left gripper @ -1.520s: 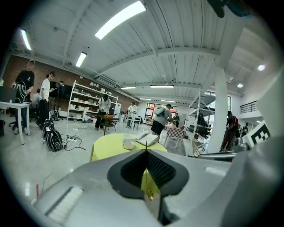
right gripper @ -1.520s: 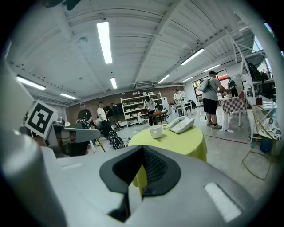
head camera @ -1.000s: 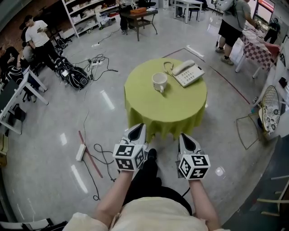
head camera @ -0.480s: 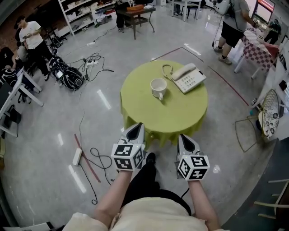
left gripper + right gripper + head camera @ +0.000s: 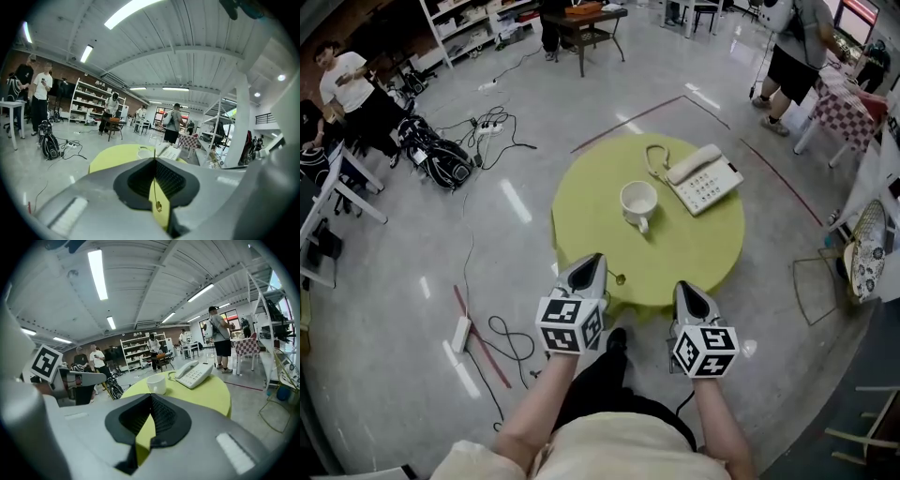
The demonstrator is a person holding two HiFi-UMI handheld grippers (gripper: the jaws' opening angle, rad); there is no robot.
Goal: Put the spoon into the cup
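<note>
Both grippers have come closer to the round table point(image 5: 698, 258) since the earlier frames, and their tips now overlap its near edge, where before they stood off it over the floor. The left gripper point(image 5: 592, 261) is closed on a small golden spoon point(image 5: 620, 278). In the left gripper view the spoon's thin handle runs up into the seam of the meeting jaws. Its little bowl hangs low over the near edge of the table, apart from the cup. The right gripper point(image 5: 687, 289) is closed too, and only the green cloth shows through the notch behind its tips. The marker cubes point(image 5: 568, 324) carry black-and-white square patterns. The print on the telephone's keys is too small to read. The white cup point(image 5: 637, 201) stands upright near the middle of the table, with its handle turned toward the near edge and its inside plain white. A cream corded telephone point(image 5: 705, 178) lies toward the far right edge, just beside the cup. Its handset is on the cradle and its cord curls toward the far edge. A lime-green cloth covers the table and hangs over its rim. Around the table is a glossy grey floor point(image 5: 403, 234) crossed by red tape lines, with black cables point(image 5: 508, 335) and a white power strip point(image 5: 462, 335). White shelving point(image 5: 473, 28) stands at the far wall, and a person in dark shorts point(image 5: 797, 56) stands by a red-checked table point(image 5: 848, 103).
</note>
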